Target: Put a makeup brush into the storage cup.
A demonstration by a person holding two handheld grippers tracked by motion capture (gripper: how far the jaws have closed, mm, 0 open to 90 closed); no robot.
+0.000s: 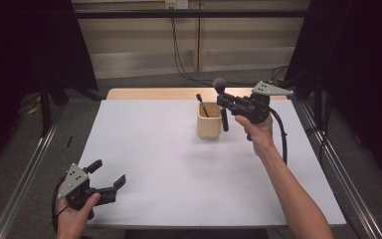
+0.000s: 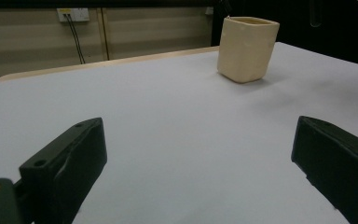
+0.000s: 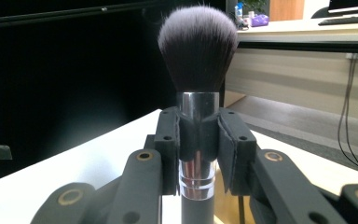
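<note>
Right gripper [image 1: 225, 101] is hovering just beside the cream cup [image 1: 209, 121], at the far side of the white surface [image 1: 179, 169]. Its fingers [image 3: 168, 140] are pinching the makeup brush [image 3: 197, 93] at the silver ferrule; brush is standing upright, dark bristles up, handle hanging down next to the cup's rim. A thin dark stick [image 1: 201, 103] is leaning inside the cup. Left gripper [image 1: 110, 175] is resting at the near left corner, well apart from the cup, fingers [image 2: 70, 158] spread wide, holding nothing.
</note>
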